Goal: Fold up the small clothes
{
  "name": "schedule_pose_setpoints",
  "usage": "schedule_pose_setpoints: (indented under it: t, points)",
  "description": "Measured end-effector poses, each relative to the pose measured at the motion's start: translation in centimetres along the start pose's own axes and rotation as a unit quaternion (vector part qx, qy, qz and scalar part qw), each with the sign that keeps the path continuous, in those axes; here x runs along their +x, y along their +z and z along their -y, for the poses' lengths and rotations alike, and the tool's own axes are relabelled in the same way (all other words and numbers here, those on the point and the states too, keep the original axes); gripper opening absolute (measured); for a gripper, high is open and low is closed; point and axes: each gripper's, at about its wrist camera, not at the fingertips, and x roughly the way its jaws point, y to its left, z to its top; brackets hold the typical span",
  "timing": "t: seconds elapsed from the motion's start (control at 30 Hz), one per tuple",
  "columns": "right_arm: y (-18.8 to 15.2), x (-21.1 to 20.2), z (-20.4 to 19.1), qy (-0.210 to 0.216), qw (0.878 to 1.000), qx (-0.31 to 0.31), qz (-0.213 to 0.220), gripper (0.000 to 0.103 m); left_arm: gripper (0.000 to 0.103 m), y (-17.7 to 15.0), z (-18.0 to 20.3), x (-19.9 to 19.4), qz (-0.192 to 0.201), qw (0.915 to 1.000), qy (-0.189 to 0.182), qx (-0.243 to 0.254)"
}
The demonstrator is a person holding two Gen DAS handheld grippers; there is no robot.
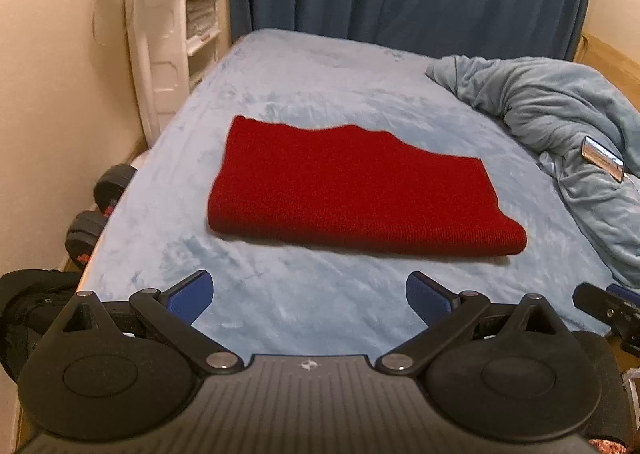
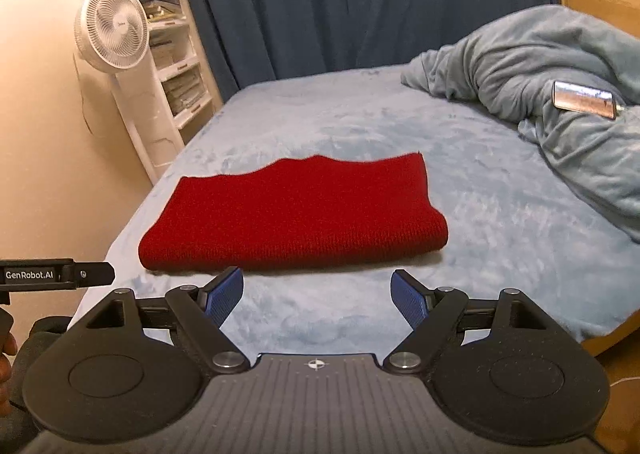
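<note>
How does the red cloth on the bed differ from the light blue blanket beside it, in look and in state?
The red cloth is folded into a flat rectangle with a rounded fold on its near edge; the light blue blanket lies bunched in a loose heap.
The red cloth looks knitted and ribbed; the blanket looks smooth and plush.
Nothing rests on the red cloth; a shiny flat object lies on the blanket.
Both lie on the bed, and neither gripper touches them.

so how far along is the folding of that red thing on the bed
Done: the red knit garment lies folded in a flat rectangle on the light blue bed sheet, with a rounded fold along its near and right edges. In hand: nothing; the left gripper and right gripper are both open and empty, short of the garment. Left: perhaps one more fold, or nothing. No other small clothes show.
</note>
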Motion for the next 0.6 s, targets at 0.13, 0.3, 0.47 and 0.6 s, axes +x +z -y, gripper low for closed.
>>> schedule_pose_setpoints:
  t: [0.13, 0.3, 0.47, 0.6]
  points:
    - [-0.17, -0.31, 0.01, 0.001, 1.000, 0.004, 0.000, 0.082, 0.103, 0.07, -0.60, -0.59, -0.001, 0.9999, -0.001, -0.014]
    - [-0.16, -0.45, -0.21, 0.004, 1.000, 0.004, 0.004, 0.082, 0.103, 0.21, -0.84, -0.55, -0.003, 0.9998, 0.003, -0.020]
    - [-0.05, 0.06, -0.13, 0.005, 1.000, 0.004, -0.004, 0.082, 0.103, 0.30, -0.96, -0.41, -0.004, 0.9998, 0.001, -0.018]
    - [0.11, 0.35, -0.19, 0.003, 1.000, 0.005, -0.008, 0.082, 0.103, 0.54, -0.95, -0.21, -0.005, 0.9998, 0.001, -0.018]
